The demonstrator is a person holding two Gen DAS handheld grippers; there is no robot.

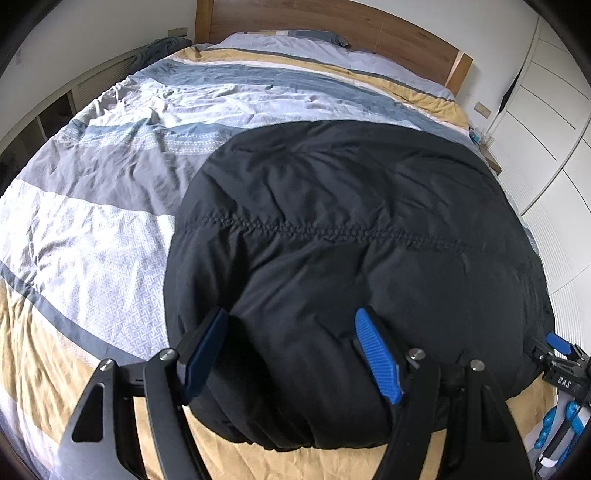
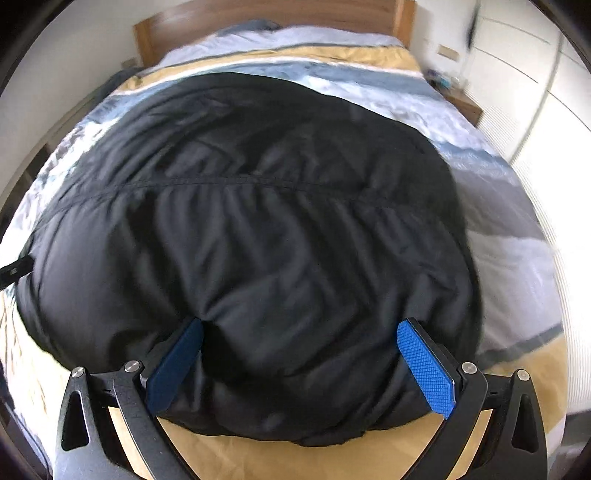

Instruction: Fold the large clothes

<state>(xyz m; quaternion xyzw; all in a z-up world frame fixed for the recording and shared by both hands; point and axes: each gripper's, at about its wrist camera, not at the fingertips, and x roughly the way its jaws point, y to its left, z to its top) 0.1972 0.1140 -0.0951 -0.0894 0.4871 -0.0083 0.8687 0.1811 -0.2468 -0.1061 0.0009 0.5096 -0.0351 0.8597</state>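
On the bed with its striped blue, grey and tan duvet point(image 1: 92, 229), I see the puffy black quilted jacket point(image 1: 351, 229) lying as a compact, doubled-over bundle near the foot edge, so I judge most folding done. My left claw point(image 1: 295, 354) and right claw point(image 2: 303, 365) each straddle its near fold, jaws wide, pads pressing the padding; whether they truly grip, I cannot tell. Perhaps one final fold remains.

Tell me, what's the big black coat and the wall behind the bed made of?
The black coat looks like puffy padded nylon or polyester: smooth, slightly shiny, with stitched quilting lines. The headboard looks like wood, brown with grain, though it could be veneer.
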